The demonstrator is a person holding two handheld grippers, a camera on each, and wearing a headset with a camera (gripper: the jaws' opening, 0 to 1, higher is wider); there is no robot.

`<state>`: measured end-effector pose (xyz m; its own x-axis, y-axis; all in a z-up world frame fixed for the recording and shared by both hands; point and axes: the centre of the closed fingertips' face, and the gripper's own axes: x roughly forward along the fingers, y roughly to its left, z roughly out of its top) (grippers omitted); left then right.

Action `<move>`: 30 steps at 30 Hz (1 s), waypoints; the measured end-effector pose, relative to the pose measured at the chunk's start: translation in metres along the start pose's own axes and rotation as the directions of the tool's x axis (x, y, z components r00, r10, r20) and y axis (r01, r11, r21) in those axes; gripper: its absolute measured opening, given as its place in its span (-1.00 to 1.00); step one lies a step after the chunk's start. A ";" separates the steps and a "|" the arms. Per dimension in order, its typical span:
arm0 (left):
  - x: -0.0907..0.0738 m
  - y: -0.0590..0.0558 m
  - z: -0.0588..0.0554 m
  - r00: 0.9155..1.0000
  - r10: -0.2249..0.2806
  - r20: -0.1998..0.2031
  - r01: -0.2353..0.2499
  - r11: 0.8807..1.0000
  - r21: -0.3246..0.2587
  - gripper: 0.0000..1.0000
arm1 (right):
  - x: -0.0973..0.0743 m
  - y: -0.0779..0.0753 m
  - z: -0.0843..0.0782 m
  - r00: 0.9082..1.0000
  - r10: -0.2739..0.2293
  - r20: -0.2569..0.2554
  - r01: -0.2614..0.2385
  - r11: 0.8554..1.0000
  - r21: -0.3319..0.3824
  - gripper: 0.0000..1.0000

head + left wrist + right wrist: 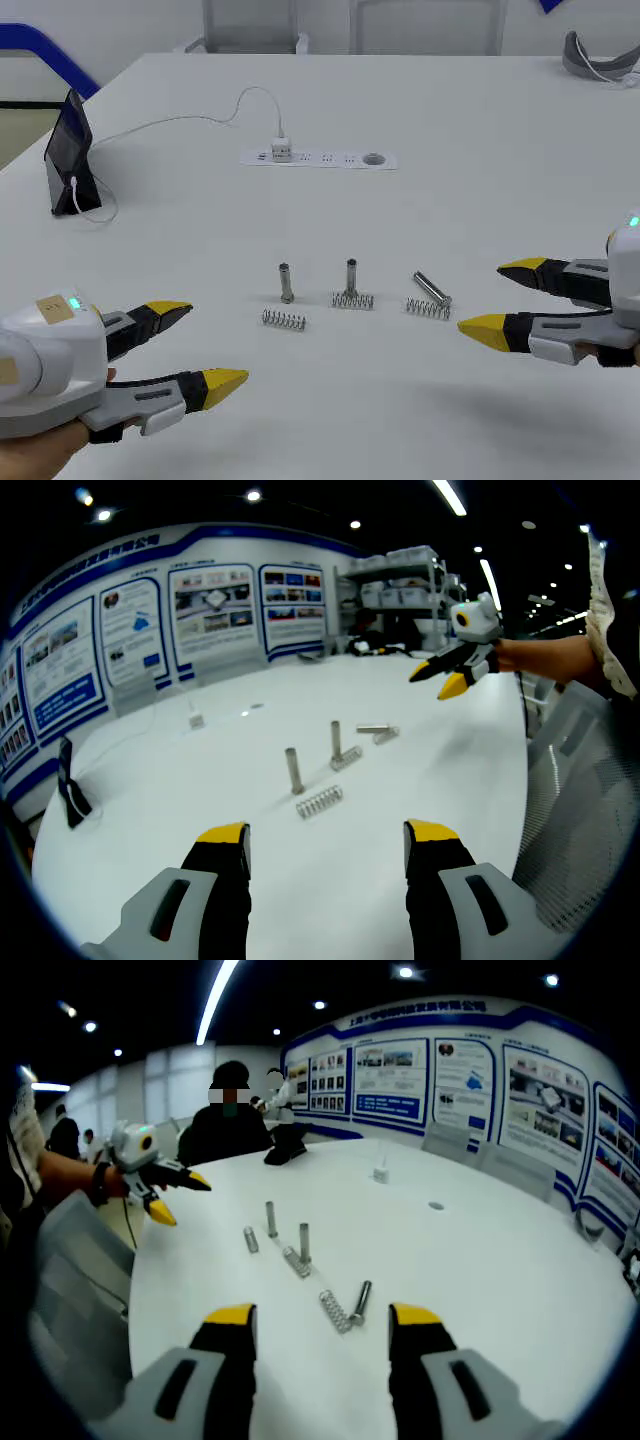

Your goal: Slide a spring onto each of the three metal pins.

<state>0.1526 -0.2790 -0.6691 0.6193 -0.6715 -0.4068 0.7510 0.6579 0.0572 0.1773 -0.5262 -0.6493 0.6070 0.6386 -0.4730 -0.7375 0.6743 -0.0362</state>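
Yellow-tipped jaws of left gripper (212,343) and right gripper (483,298) gape empty, both bodies partly cut off by the edges.

Near the middle of the worktop (500,120) three pins sit in a row: the left pin (286,282) and the middle pin (351,277) upright, the right pin (432,289) lying flat. Just before each lies a spring: the left spring (283,320), the middle spring (352,300), the right spring (428,309). Behind them lies a power strip (320,158). A tablet (70,150) stands near the left edge.
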 end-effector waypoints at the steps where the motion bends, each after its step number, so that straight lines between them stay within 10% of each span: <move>1: 0.000 -0.001 0.000 1.000 -0.002 0.000 0.002 1.000 0.001 0.25 | 0.002 -0.002 0.001 1.000 -0.003 -0.003 0.003 1.000 0.001 0.06; 30: -0.002 0.000 -0.003 1.000 -0.007 -0.002 0.007 1.000 -0.002 0.23 | 0.064 -0.040 0.006 0.988 -0.056 -0.141 0.060 0.998 0.031 -0.35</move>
<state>0.1503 -0.2765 -0.6708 0.6133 -0.6756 -0.4092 0.7551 0.6535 0.0528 0.2473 -0.5096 -0.6725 0.5991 0.5413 -0.5900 -0.6901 0.7228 -0.0376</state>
